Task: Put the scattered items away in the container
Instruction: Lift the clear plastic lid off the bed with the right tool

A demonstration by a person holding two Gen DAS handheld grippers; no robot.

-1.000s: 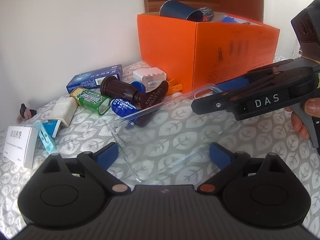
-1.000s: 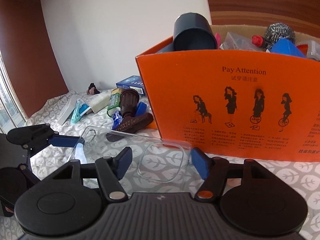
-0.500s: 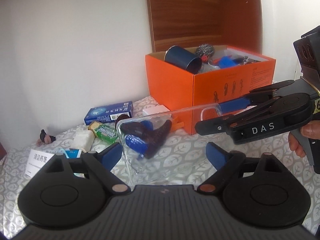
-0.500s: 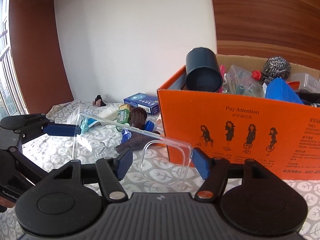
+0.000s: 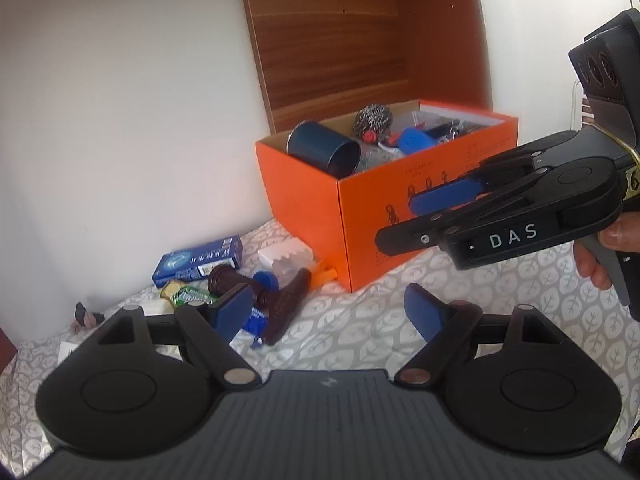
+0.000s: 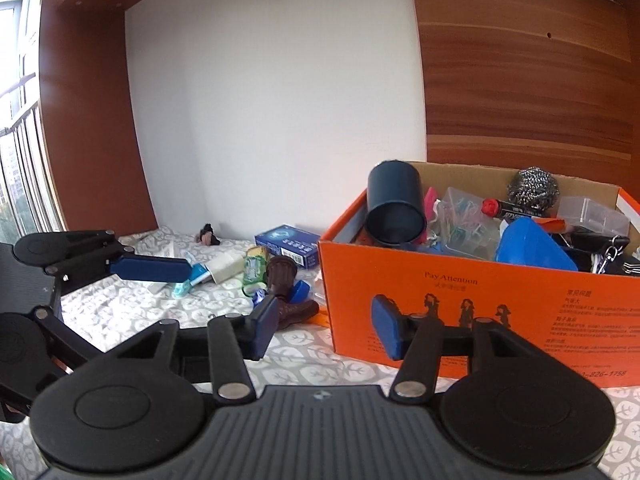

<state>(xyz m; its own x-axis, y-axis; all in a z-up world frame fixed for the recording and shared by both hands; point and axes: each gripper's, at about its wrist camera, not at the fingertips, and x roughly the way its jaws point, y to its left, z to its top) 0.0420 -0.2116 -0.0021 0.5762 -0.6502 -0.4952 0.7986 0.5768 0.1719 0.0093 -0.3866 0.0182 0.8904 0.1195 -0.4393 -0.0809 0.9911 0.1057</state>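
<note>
Hovering in front of the orange box (image 6: 520,300), the left gripper (image 5: 328,312) and right gripper (image 6: 320,328) have both just been closing. The left is about half open and the right narrower, with a gap. Nothing shows between either pair of jaws. A brown handle (image 5: 280,304), a blue packet (image 5: 198,260) and green gum (image 5: 188,292) lie on the leafy cloth (image 5: 360,320) at the box's left side. Next, one gripper likely needs to open wide, dip down and grab one.

A grey bedsheet (image 5: 360,320) printed with pale leaves is covering the surface, a white wall (image 6: 260,100) is standing behind it, reddish-brown wooden panels (image 6: 520,80) are rising at the back, and a railed window (image 6: 20,160) is letting in daylight at the far left.
</note>
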